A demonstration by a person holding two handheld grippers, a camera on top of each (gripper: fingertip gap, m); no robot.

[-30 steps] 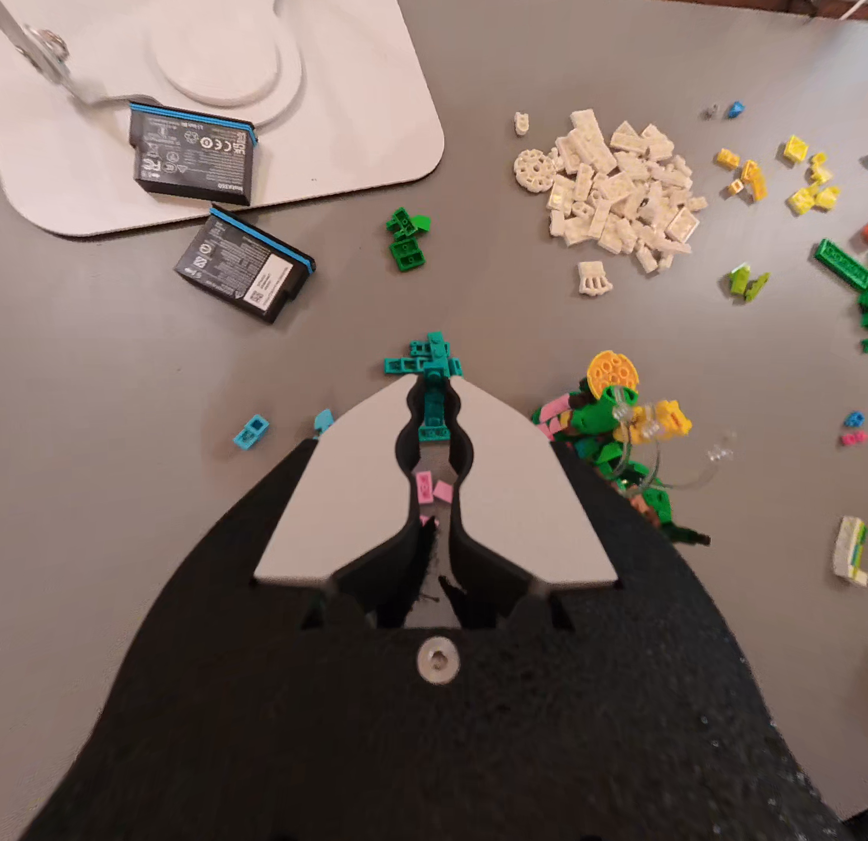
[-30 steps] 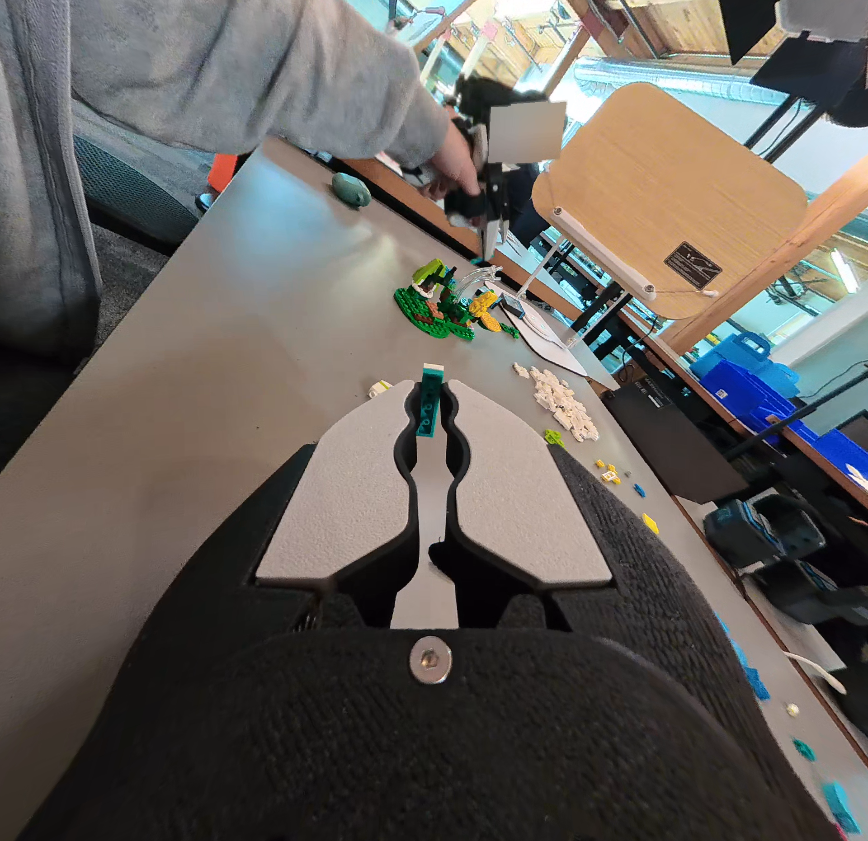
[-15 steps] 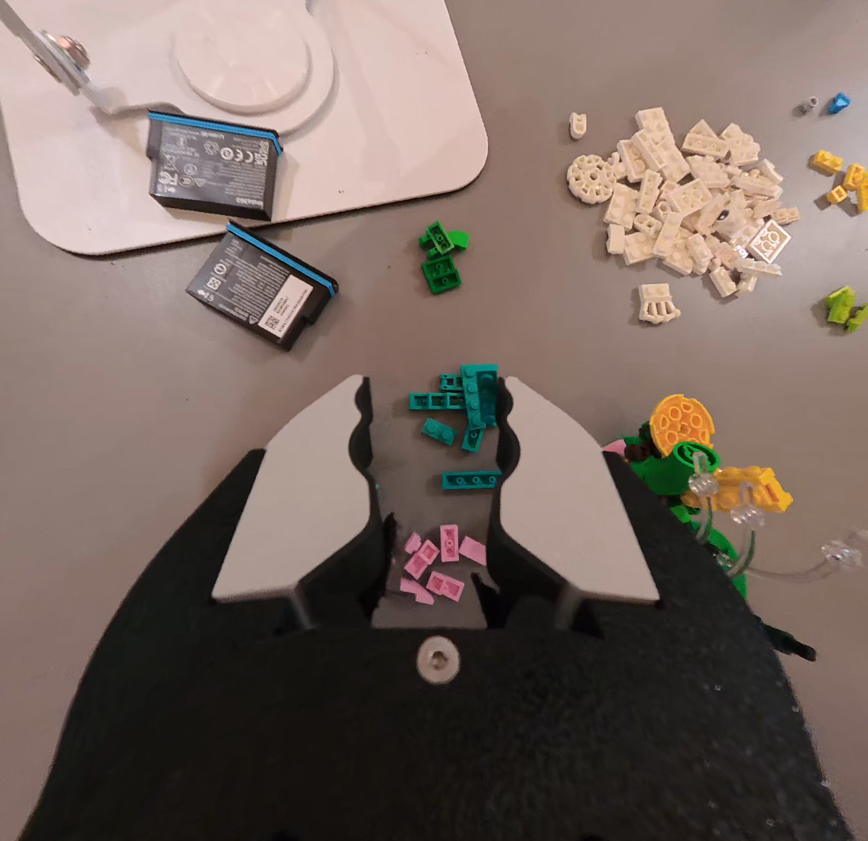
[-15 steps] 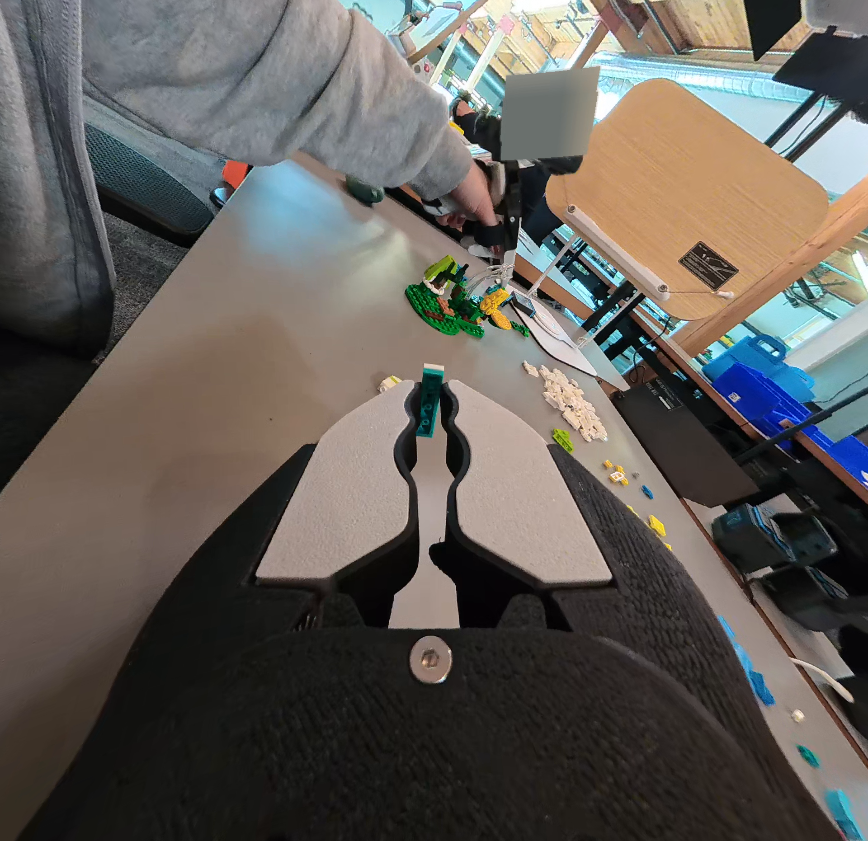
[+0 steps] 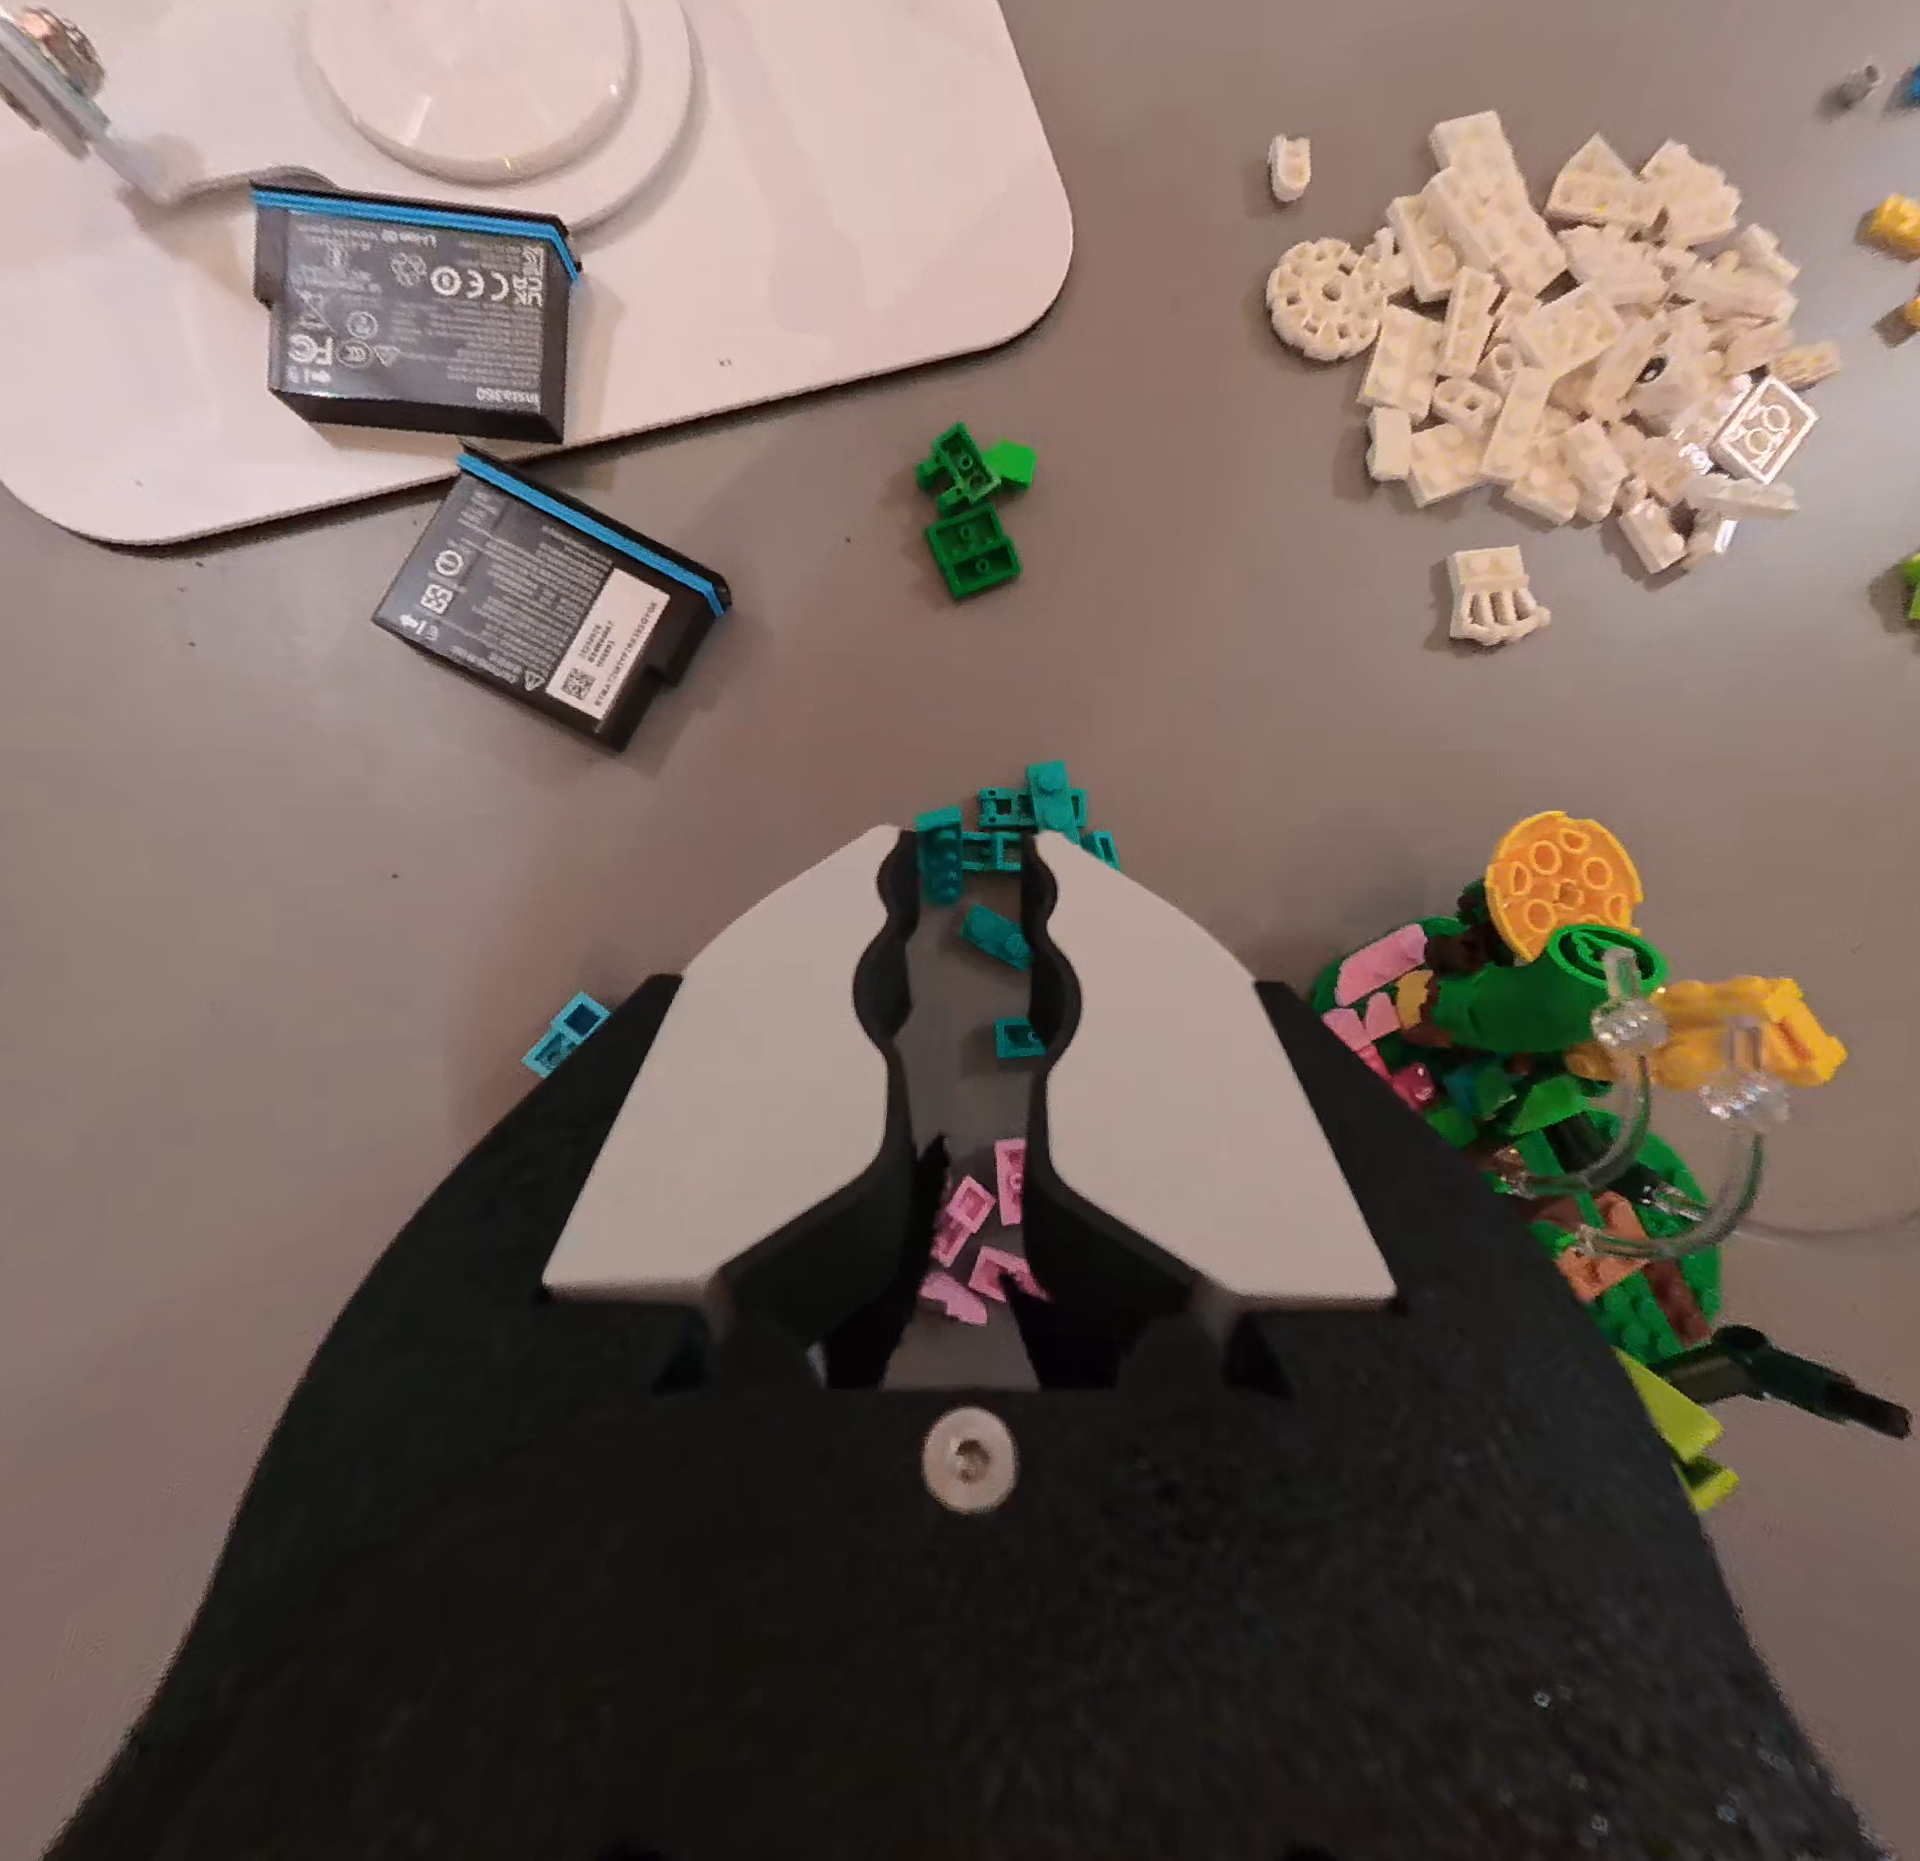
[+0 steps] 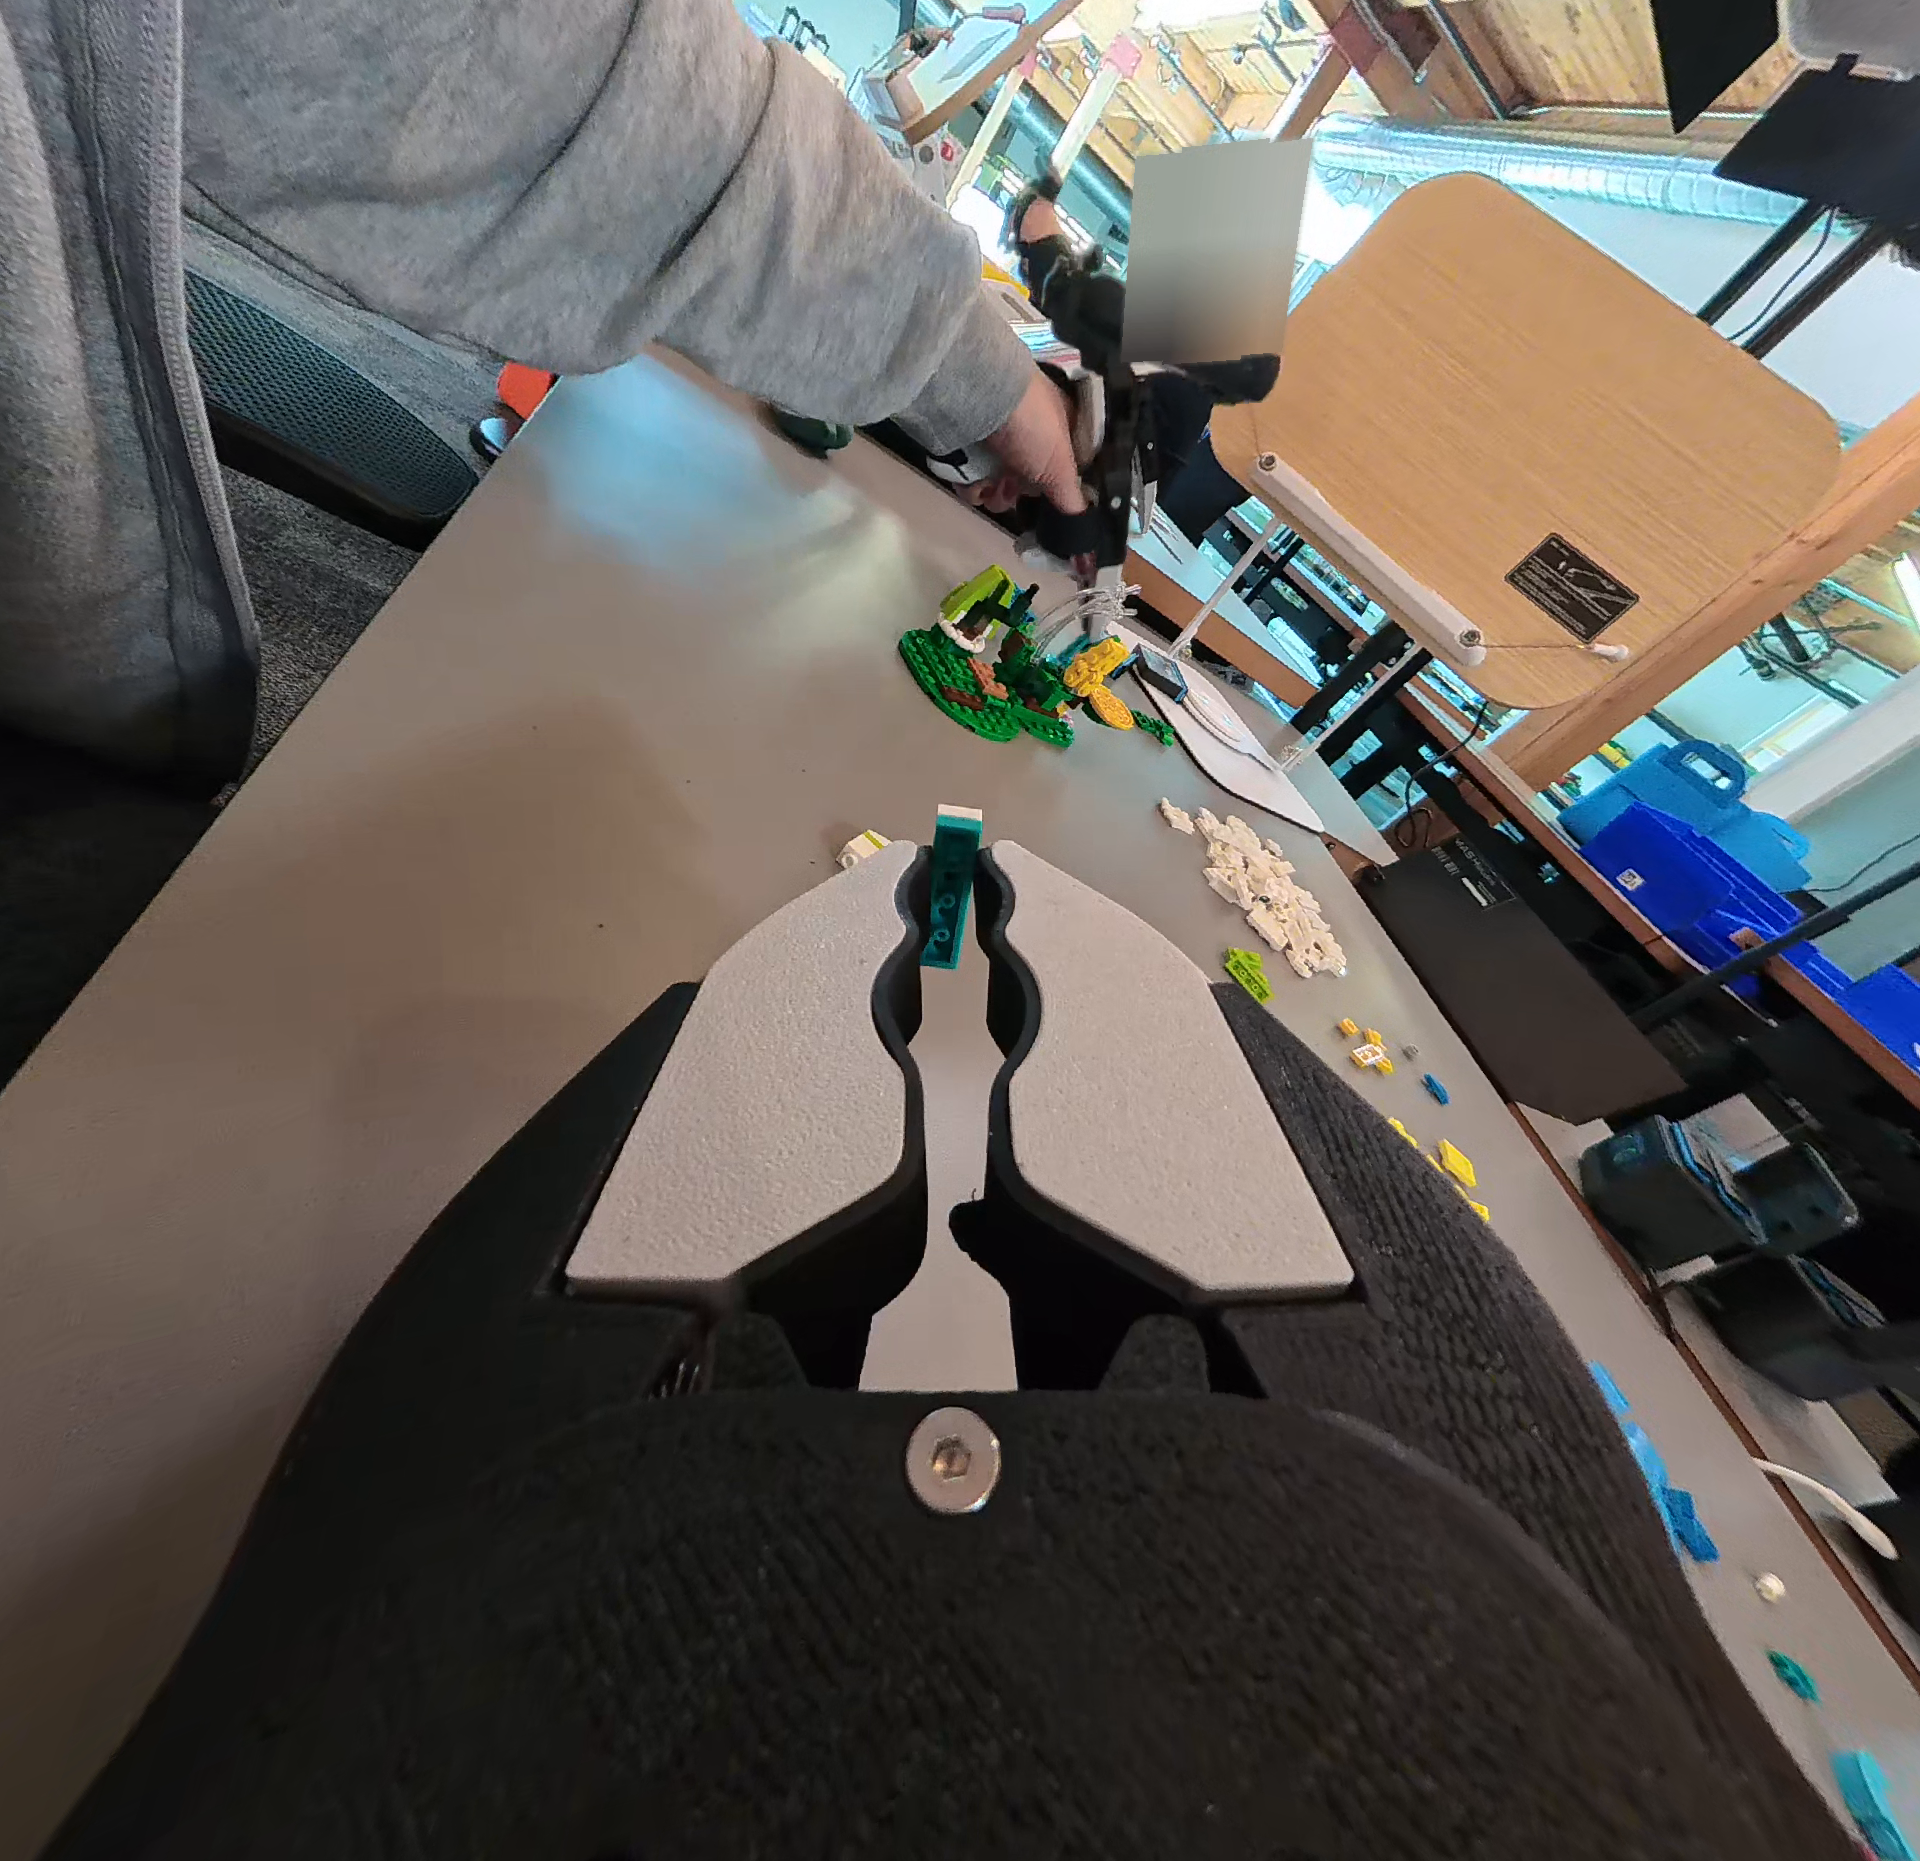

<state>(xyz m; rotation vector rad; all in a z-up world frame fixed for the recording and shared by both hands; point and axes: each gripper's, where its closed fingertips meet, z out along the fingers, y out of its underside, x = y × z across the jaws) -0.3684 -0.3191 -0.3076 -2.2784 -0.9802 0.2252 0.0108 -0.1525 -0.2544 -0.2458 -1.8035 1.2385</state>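
left gripper (image 5: pixel 977 855) low over the grey table (image 5: pixel 312 876), fingers a little apart and straddling a loose cluster of teal pieces (image 5: pixel 1039 803); one teal brick (image 5: pixel 940 861) right against the inner face of the left fingertip, more teal bits lying farther back in the gap; cannot tell whether either pad presses on any of them. deeper between the fingers, near the gripper body, a small heap of pink pieces (image 5: pixel 971 1240). just left of the left finger, a light-blue piece (image 5: pixel 561 1032). to the right, touching the gripper's edge, a built model (image 5: pixel 1507 1032) with green base, yellow disc and clear curved stems. farther off, a few green pieces (image 5: pixel 971 523) in the middle, a pile of white pieces (image 5: pixel 1558 357) far right, and a black battery (image 5: pixel 551 616) on the table far left, beside a white base plate (image 5: pixel 831 201) bearing a second battery (image 5: pixel 416 325). right gripper (image 6: pixel 954 855) raised above the table, fingers closed on a long teal brick with white cap (image 6: pixel 951 902), both pads tight on its sides, brick upright and jutting past the fingertips. small white-and-lime piece (image 6: pixel 862 845) on the table just left of the fingertips. far beyond, a grey sleeve (image 6: pixel 520 149) and hand (image 6: pixel 1039 450) reaching over the same model.
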